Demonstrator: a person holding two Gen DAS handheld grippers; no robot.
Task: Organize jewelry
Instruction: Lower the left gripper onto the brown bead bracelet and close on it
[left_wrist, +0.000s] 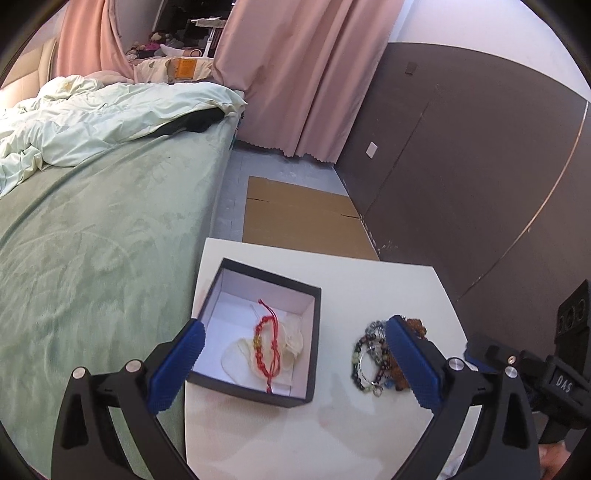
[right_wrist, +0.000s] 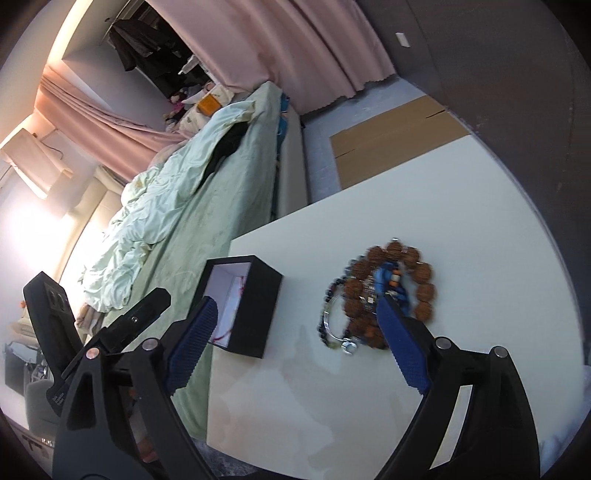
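The left tool's (left_wrist: 293, 363) right finger (left_wrist: 412, 363) hides part of the bracelet pile (left_wrist: 369, 354); from the right wrist, those beads (right_wrist: 391, 295) blur.

Bedroom around a white table

The table (left_wrist: 369, 280) stands just beside a bed (left_wrist: 92, 240) with a green cover; a pale rumpled duvet (left_wrist: 92, 110) is bunched at the bed's far end, a black cloth (left_wrist: 195, 122) lying at its edge. Pink curtains (left_wrist: 295, 74) hang behind – clutter and soft toys (left_wrist: 159, 40) show in the gap between them. Flattened cardboard (left_wrist: 303, 218) lies on the grey floor (left_wrist: 236, 184) beyond the table, against a dark brown wall panel (left_wrist: 461, 166) that carries a small white switch (left_wrist: 371, 148).
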